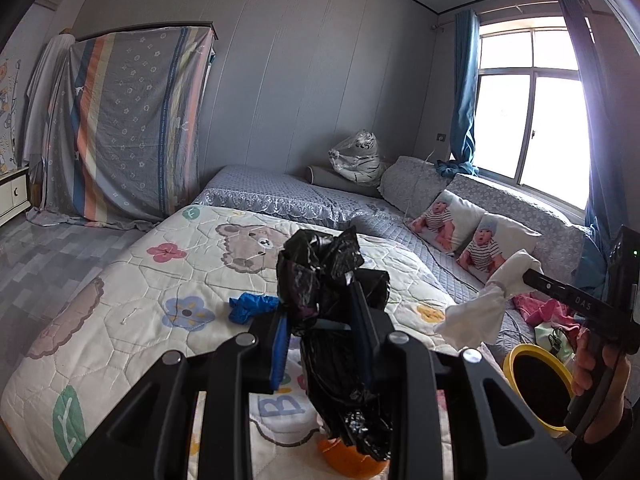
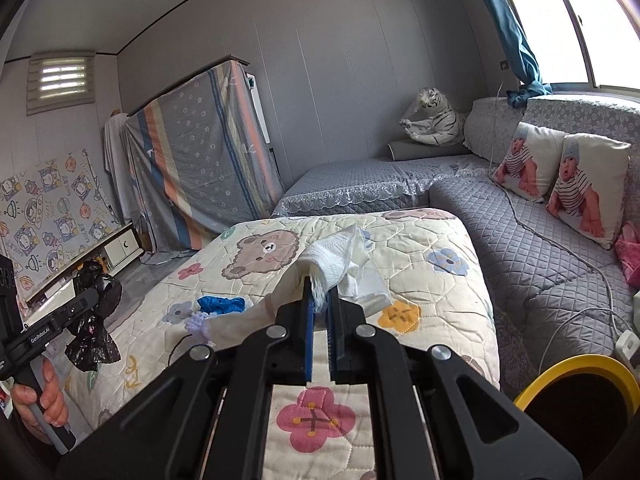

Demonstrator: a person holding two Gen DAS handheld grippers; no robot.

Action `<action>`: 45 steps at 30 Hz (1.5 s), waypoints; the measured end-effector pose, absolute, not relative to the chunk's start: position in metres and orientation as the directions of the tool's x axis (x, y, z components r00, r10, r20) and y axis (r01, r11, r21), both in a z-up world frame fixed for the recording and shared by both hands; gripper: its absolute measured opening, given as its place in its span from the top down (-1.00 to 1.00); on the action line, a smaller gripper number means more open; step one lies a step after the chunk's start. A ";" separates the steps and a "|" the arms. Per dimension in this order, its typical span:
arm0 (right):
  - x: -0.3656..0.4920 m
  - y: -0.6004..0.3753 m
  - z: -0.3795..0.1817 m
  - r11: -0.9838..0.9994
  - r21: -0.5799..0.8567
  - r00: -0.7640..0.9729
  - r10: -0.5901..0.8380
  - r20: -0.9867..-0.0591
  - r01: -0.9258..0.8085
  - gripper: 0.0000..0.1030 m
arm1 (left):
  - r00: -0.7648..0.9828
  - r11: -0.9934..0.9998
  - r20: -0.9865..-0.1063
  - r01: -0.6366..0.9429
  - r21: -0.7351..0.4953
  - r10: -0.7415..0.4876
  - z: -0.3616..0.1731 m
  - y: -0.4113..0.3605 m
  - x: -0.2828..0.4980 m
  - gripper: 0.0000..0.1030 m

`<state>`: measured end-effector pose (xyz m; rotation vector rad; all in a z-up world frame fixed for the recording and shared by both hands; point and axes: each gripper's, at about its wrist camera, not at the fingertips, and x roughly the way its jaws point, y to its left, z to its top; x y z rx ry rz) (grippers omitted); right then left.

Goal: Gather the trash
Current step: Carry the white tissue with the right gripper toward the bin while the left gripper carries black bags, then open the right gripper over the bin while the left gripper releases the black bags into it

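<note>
My left gripper point(image 1: 320, 304) is shut on a crumpled black plastic bag point(image 1: 324, 276) and holds it above the quilt; it also shows in the right wrist view point(image 2: 94, 316). My right gripper point(image 2: 320, 296) is shut on a wad of white tissue point(image 2: 340, 260), seen from the left wrist view point(image 1: 486, 304) held above the bed's right side. A crumpled blue glove point(image 1: 250, 308) lies on the cartoon quilt point(image 1: 140, 280), also in the right wrist view point(image 2: 221, 304). A yellow-rimmed bin point(image 1: 536, 384) stands by the bed at the right, below the right gripper point(image 2: 580, 396).
An orange object point(image 1: 348, 460) lies under the black bag at the quilt's near edge. A small purple item point(image 2: 196, 324) and a beige object lie on the quilt. A grey sofa point(image 2: 520, 248) with baby-print pillows point(image 2: 560, 188), cables and pink cloth is at the right.
</note>
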<state>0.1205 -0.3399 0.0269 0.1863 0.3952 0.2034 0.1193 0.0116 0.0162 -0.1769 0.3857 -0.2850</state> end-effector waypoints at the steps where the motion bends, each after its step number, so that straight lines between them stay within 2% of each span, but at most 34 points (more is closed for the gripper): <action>1: 0.117 -0.343 0.028 0.964 0.218 0.907 0.225 -0.356 -0.153 0.91 | 0.885 0.941 -0.340 0.254 -0.224 -0.319 0.019 0.007 0.119 0.49; 13: 0.080 -0.393 0.030 0.972 0.230 0.938 0.122 -0.325 -0.047 0.91 | 0.842 0.901 -0.324 0.389 -0.191 -0.432 0.038 -0.059 0.121 0.49; 28: 0.028 -0.486 0.021 0.947 0.259 0.945 -0.104 -0.312 0.189 0.91 | 0.745 0.813 -0.332 0.561 -0.156 -0.578 0.048 -0.152 0.121 0.49; 45: -0.026 -0.556 -0.003 0.869 0.232 0.874 -0.348 -0.340 0.436 0.91 | 0.558 0.651 -0.388 0.740 -0.167 -0.734 0.026 -0.275 0.124 0.49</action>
